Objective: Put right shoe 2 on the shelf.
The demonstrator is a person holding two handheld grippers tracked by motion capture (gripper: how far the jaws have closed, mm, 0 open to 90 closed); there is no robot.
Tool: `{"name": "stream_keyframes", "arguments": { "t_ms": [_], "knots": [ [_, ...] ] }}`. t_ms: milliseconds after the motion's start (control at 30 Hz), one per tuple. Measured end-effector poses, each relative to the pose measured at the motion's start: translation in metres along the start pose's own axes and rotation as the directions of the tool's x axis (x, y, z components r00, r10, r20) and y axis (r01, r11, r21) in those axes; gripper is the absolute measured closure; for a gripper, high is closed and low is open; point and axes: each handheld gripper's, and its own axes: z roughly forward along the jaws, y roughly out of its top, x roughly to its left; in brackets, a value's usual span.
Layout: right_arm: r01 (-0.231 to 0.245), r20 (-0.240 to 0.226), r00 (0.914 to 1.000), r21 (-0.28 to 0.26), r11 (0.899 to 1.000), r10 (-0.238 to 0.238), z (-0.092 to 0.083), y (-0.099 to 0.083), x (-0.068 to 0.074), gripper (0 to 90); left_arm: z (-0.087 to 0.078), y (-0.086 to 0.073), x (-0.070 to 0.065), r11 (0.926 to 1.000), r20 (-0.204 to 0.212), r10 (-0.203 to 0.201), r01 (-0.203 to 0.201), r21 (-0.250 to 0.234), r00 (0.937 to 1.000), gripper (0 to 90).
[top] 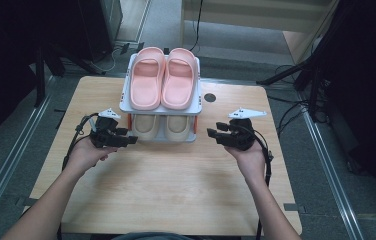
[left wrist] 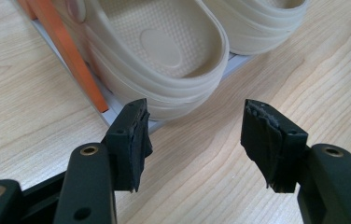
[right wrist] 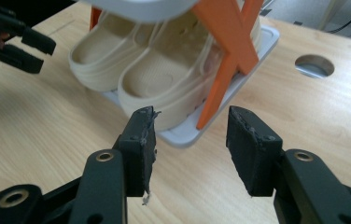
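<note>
The beige slippers (top: 162, 126) are kept on the lower tier of the shoe rack (top: 126, 106), under the pink slippers (top: 162, 77). The left claw (top: 132, 140) and right claw (top: 212, 132) are held wide open and empty, just beside the rack's front corners. Each heel should be approached level, and the orange braces (right wrist: 222, 70) avoided.
</note>
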Motion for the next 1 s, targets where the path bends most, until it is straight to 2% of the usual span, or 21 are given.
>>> {"name": "stream_keyframes", "arguments": {
  "t_ms": [100,167,233,500,633,867,933,1000],
  "knots": [
    [-0.004,-0.001,1.0,0.008,1.0,0.004,-0.002,-0.008,-0.001,52.6,0.0,-0.002,-0.003,1.0,0.018,0.002,-0.002,0.0,0.9998,42.1],
    [0.003,-0.002,1.0,0.015,1.0,-0.003,-0.005,-0.014,-0.001,52.1,0.0,-0.003,-0.006,0.9997,0.019,0.015,-0.015,0.02,0.9997,42.2],
    [0.004,-0.002,1.0,0.018,1.0,-0.003,-0.007,-0.019,-0.002,51.4,-0.001,-0.005,-0.008,0.9994,0.02,0.032,-0.033,0.01,0.9993,42.2],
    [-0.009,-0.008,0.9999,0.03,0.999,0.01,-0.012,-0.037,-0.007,48.2,-0.002,-0.008,-0.016,0.9989,0.034,0.046,-0.047,0.003,0.9983,41.5],
    [0.002,-0.015,0.9999,0.031,1.0,-0.002,-0.011,-0.043,-0.008,47.0,-0.004,-0.01,-0.02,0.997,0.039,0.078,-0.077,-0.009,0.9962,41.5],
    [0.001,-0.03,0.9995,0.035,0.999,0.0,-0.007,-0.047,-0.005,46.5,-0.004,-0.01,-0.022,0.9962,0.036,0.087,-0.086,-0.013,0.9956,40.5],
    [0.002,-0.033,0.9994,0.031,1.0,-0.001,-0.007,-0.046,-0.004,46.2,-0.004,-0.011,-0.022,0.9975,0.043,0.07,-0.069,-0.015,0.9966,39.4],
    [0.007,-0.036,0.9993,0.03,1.0,-0.006,-0.006,-0.046,-0.003,46.0,-0.004,-0.012,-0.022,0.9974,0.042,0.071,-0.071,-0.016,0.9966,38.9]
  ]
}}
